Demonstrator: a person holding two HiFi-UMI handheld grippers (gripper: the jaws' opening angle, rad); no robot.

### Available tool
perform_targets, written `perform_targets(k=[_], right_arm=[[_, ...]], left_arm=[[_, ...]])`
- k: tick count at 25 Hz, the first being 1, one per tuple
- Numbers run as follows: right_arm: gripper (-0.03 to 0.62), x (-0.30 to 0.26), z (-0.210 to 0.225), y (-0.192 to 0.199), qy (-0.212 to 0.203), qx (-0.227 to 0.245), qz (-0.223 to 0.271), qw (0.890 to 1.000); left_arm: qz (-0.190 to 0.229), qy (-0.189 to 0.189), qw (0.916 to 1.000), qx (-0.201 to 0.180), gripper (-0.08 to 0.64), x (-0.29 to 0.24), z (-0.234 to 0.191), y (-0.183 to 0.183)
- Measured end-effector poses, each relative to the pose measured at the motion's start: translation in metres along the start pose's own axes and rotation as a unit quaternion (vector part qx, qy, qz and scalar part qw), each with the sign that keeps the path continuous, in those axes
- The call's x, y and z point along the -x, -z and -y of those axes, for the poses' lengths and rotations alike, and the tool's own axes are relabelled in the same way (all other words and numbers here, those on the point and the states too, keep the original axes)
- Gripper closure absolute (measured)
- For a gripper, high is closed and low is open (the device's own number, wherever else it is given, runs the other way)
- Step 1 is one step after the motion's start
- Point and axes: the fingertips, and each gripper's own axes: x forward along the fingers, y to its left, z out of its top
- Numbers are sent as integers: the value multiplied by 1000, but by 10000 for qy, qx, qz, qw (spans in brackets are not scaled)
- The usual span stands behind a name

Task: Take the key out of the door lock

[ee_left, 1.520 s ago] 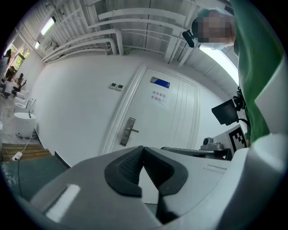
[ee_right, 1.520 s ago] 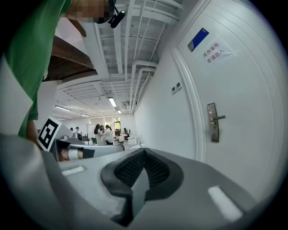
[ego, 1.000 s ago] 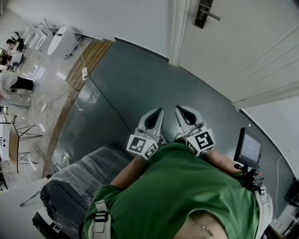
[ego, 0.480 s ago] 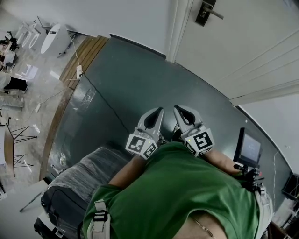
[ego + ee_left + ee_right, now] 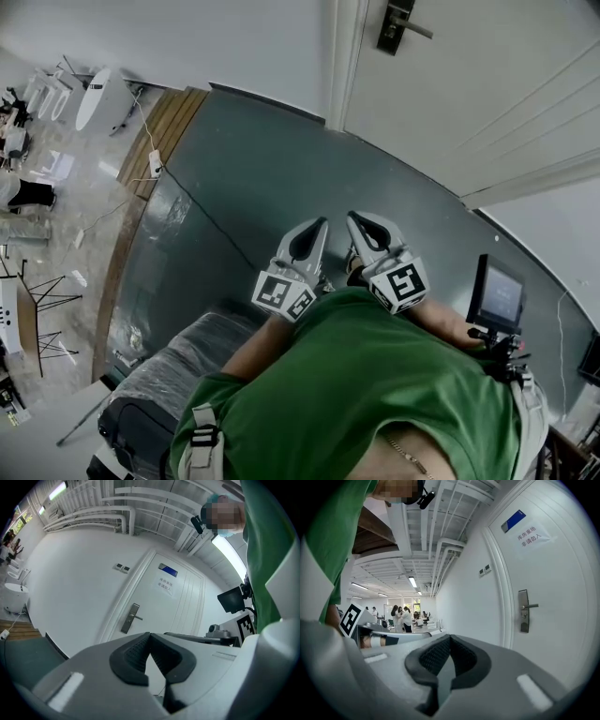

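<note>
I am holding the left gripper point(image 5: 149, 635) with its jaws together. The dark pads are meeting at their tips and nothing is lying between them. The right gripper point(image 5: 450, 637) is sitting the same way, jaws closed on nothing. In the head view both are pointing out from my green shirt point(image 5: 375, 384), side by side over the dark grey floor point(image 5: 262, 169), and touching nothing.

The door lock point(image 5: 395, 25) is showing as a dark plate with a lever handle on the white door point(image 5: 487, 94). It is sitting at the very top of the head view, where the plate is running off the edge. In both gripper views the plate is small, and I am not managing to make out the key on it in any view. Each gripper's own grey body is filling the lower part of its view.

The lock is sitting well apart from both grippers, ahead of them across the floor. In the left gripper view it is appearing above and left of the jaw tips. In the right gripper view it is appearing above and right of them, with a paper notice point(image 5: 529, 537) higher on the door.
</note>
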Motion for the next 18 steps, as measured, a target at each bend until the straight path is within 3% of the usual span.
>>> perform_targets(k=[11, 18], right_arm=[[595, -4, 14, -7, 279, -104, 140, 9995], [595, -9, 115, -37, 483, -202, 254, 9983]], left_arm=[[-221, 344, 9992, -45, 560, -19, 3, -4], [-371, 470, 9980, -197, 560, -124, 18, -21]])
